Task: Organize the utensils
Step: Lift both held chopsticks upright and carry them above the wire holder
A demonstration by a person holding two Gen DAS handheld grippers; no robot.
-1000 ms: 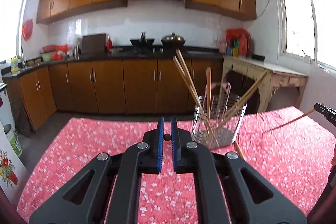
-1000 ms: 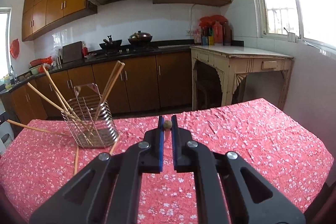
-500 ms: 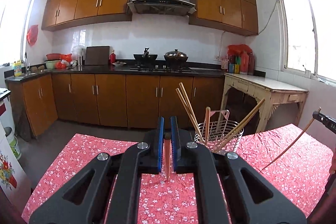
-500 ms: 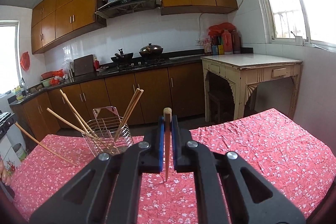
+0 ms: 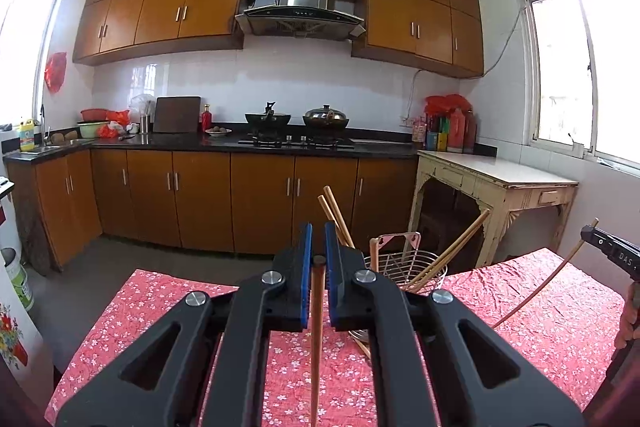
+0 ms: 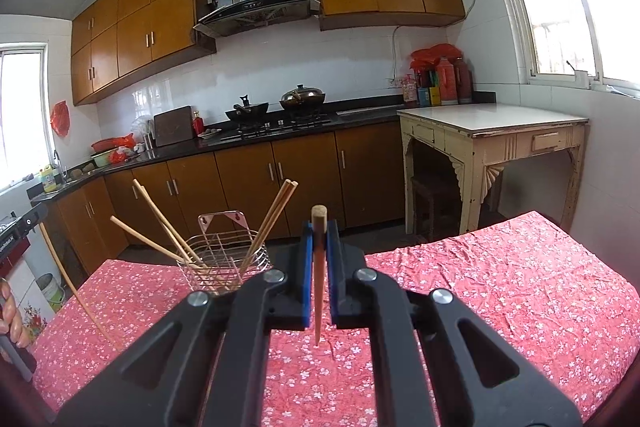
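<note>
Both grippers clamp one chopstick each: left gripper (image 5: 316,243) grips a chopstick (image 5: 316,327) hanging tip-down; right gripper (image 6: 319,239) pinches another (image 6: 319,267). Beyond, on the red floral tablecloth (image 6: 500,287), a wire basket (image 6: 224,263) holds several leaning chopsticks (image 6: 272,219).

My left claw (image 5: 316,259) is pinching a wooden chopstick (image 5: 316,339) upright between its blue pads, the stick hanging down toward the red floral table (image 5: 160,307). Just beyond, the wire basket (image 5: 404,267) is holding several chopsticks leaning outward. At the far right, the right claw (image 5: 608,247) is carrying another chopstick (image 5: 540,287) at a slant.
</note>
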